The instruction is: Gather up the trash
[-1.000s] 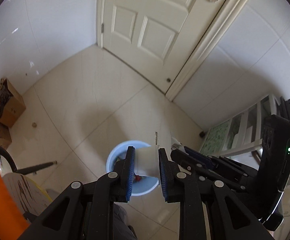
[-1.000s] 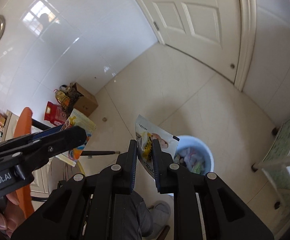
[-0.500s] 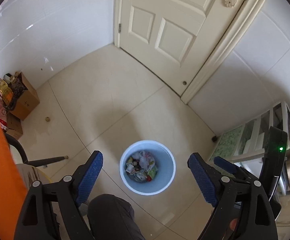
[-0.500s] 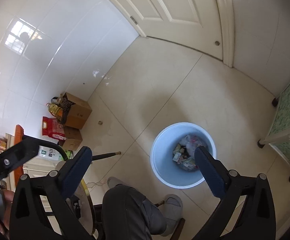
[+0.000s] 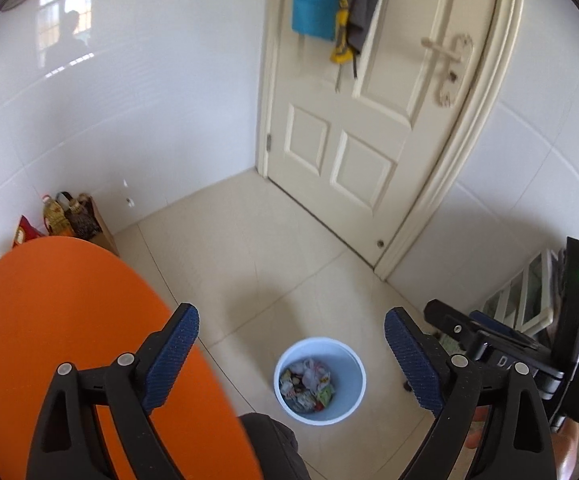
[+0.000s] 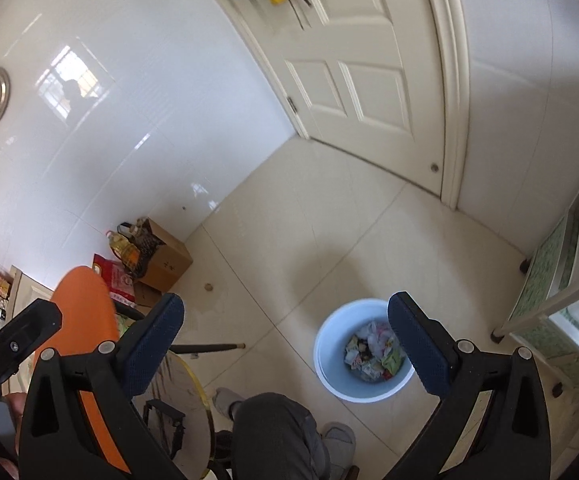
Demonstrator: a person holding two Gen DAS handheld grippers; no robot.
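1. Trash (image 5: pixel 307 384), a heap of crumpled wrappers and a white plastic bag, lies at the bottom of the round pale-blue plastic bin (image 5: pixel 345 404) standing on the cream tiled floor (image 5: pixel 249 264).
2. From the left hand-held gripper (image 5: pixel 291 360) the bin sits below and ahead, between its blue-padded fingers in the left wrist view. Its jaws are opening and nothing is between them.
3. From the right hand-held gripper (image 6: pixel 285 344) the same bin (image 6: pixel 329 376) lies below and towards its right finger, which partly covers the rim. Its jaws stand wide apart and carry nothing.
4. No loose trash shows on the floor near the bin, so the next piece probably lies towards the round orange surface (image 5: pixel 49 332) on the near left; the left hand-held gripper looks nearer to it.
5. A round bin has no long axis to line up with.
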